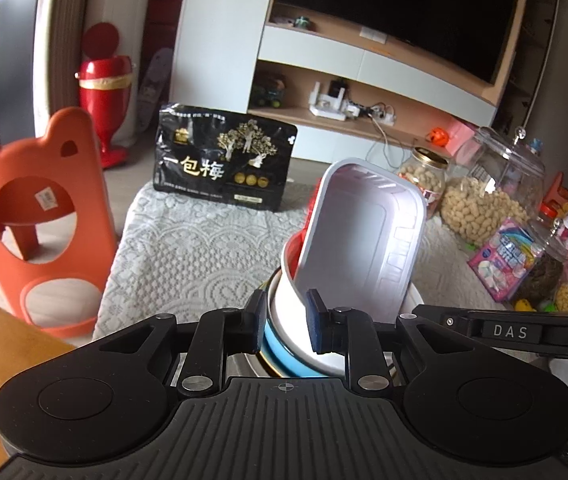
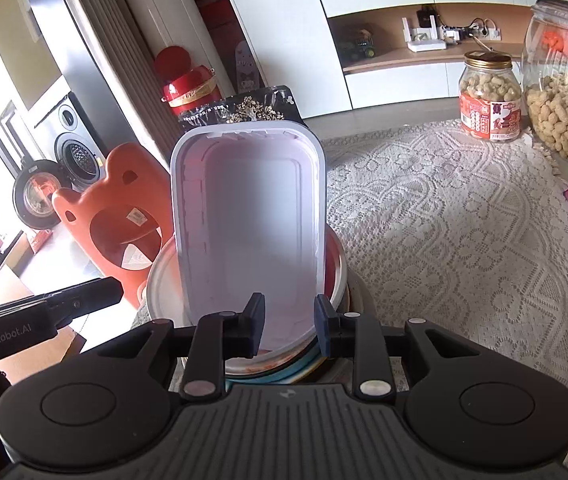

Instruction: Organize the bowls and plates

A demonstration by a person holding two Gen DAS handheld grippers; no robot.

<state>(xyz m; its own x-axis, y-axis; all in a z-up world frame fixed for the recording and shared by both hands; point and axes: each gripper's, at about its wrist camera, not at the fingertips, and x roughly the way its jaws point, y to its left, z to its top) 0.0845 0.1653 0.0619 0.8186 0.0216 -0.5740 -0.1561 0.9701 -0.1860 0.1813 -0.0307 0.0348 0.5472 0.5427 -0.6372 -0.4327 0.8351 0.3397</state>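
A stack of round bowls (image 1: 287, 308) stands on the lace cloth: a white bowl with a red inside on top, a blue-rimmed one under it. A white rectangular tray (image 1: 359, 240) leans upright out of the top bowl. My left gripper (image 1: 287, 322) is shut on the near wall of the white bowl. In the right wrist view the tray (image 2: 250, 224) fills the centre above the bowls (image 2: 164, 280). My right gripper (image 2: 288, 326) is shut on the tray's lower end.
An orange bear-shaped stool (image 1: 32, 236) stands left of the table. A black snack bag (image 1: 220, 160) stands at the table's far edge. Peanut jars (image 2: 489, 98) and candy packs (image 1: 503, 260) crowd the right side. The lace cloth (image 2: 443, 220) lies right of the stack.
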